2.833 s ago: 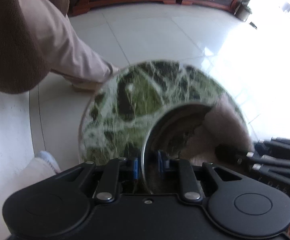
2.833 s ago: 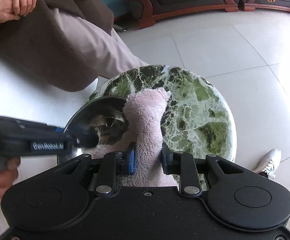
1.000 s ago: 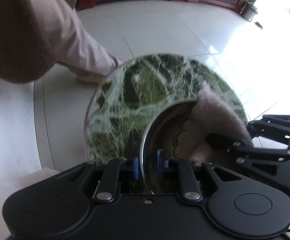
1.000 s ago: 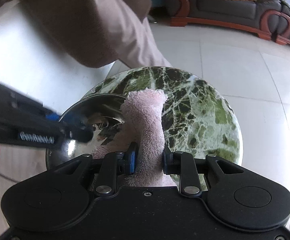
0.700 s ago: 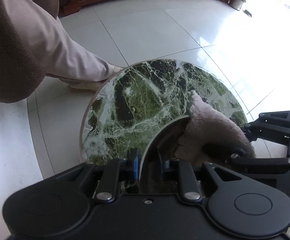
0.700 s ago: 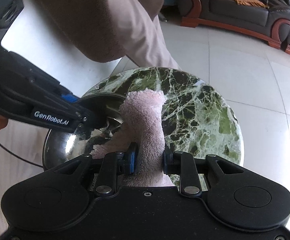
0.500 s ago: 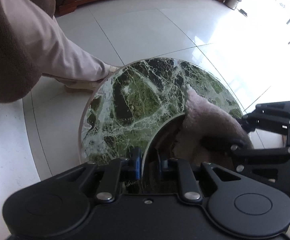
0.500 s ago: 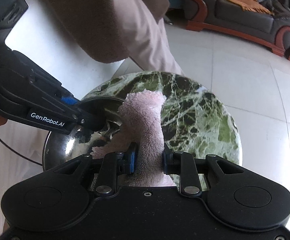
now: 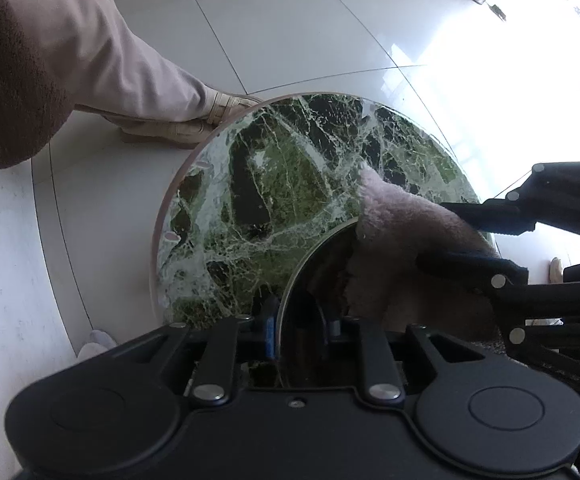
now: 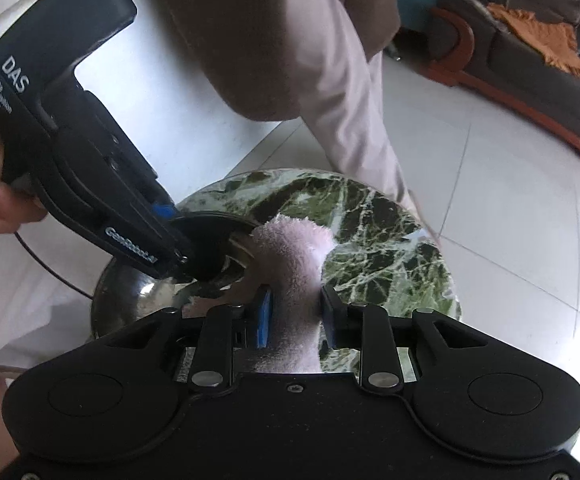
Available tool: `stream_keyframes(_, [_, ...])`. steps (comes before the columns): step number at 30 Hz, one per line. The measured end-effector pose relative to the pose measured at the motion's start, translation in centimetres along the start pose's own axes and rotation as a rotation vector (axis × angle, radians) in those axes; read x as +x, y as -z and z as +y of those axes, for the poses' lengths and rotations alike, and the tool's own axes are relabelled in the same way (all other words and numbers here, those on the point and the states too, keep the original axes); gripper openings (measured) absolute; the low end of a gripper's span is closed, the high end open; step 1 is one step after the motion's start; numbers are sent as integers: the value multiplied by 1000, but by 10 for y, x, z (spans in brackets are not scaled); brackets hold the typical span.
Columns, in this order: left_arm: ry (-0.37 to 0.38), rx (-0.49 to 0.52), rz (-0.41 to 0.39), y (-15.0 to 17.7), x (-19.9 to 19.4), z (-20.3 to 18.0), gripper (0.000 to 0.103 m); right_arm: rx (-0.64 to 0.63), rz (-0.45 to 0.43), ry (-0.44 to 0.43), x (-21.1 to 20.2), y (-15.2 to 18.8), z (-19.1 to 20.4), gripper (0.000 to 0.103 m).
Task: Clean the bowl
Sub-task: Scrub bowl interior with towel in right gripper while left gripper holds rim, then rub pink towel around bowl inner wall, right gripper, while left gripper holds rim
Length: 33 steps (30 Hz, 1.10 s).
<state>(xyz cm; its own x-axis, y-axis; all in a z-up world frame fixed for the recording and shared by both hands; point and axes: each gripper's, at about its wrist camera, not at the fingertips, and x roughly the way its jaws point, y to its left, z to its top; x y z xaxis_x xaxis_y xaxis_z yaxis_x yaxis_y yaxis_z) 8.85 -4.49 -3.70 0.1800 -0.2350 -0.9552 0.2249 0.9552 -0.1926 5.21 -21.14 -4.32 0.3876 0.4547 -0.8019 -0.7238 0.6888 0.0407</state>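
My left gripper (image 9: 301, 326) is easing open astride the steel bowl (image 9: 313, 264) rim; my right gripper (image 10: 294, 316), pinching the pink towel (image 10: 295, 256), is reaching left into it.

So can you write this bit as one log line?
left tongs: opening, bowl rim between | right tongs: shut on pink cloth | cloth: at bowl | table: under bowl

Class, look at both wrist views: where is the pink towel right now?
The pink towel is pinched in the right gripper, draped over the far rim of the metal bowl on the green marble table.
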Motion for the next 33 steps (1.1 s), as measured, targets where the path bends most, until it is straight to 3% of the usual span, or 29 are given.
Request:
stream_keyframes(7, [-7,-2,-114,20,-5,-7,18,-15,17,62,14,4,10,18])
stream_keyframes(14, [-77,25,-213,37,-7,-22,22,196,1,178,-6,36,32,16])
stream_keyframes(19, [-107,117,-210,41,-7,-28,23,99,4,260,-7,22,45,16])
stream_keyframes(22, [-103,136,-202,42,-7,-28,22,78,9,259,0,13,39,16])
stream_keyframes(28, [-58,75,-179,41,-6,-24,21,223,45,205,-12,39,41,18])
stream_keyframes(33, [-54,128,-147,40,-7,-22,20,65,56,242,-9,19,50,18])
